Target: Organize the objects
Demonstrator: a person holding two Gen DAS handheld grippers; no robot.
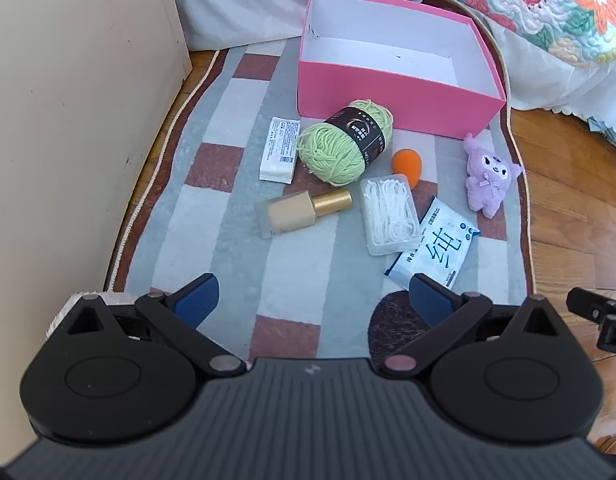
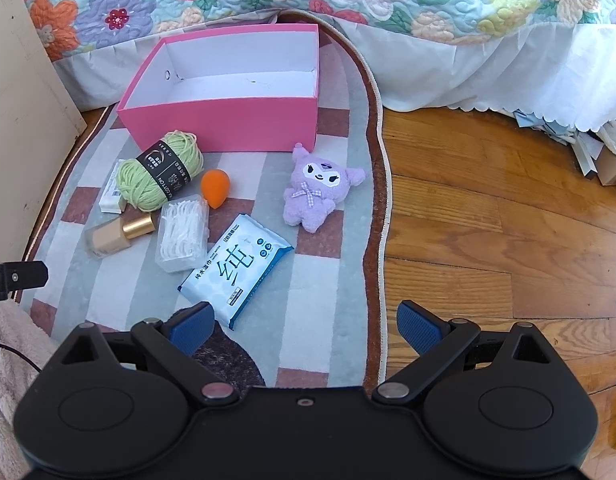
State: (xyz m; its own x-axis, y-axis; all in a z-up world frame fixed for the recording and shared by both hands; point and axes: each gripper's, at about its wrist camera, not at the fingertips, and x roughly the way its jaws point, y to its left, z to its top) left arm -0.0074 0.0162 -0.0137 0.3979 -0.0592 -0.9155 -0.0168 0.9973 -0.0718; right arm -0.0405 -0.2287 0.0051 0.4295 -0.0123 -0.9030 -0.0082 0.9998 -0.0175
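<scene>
Sunlit wood floor (image 2: 488, 240); checked rug (image 1: 236, 184)

box (image 2: 228, 120) on rug (image 2: 328, 320); yarn (image 2: 156, 176), plush (image 2: 320, 192) before box.

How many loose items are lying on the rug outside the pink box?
7: white packet, green yarn, orange sponge, purple plush, foundation bottle, floss-pick case, wipes pack. Others may be hidden.

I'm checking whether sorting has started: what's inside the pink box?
Nothing visible: the pink box shows only bare white floor and walls. Its near wall hides the floor strip just behind it.
</scene>
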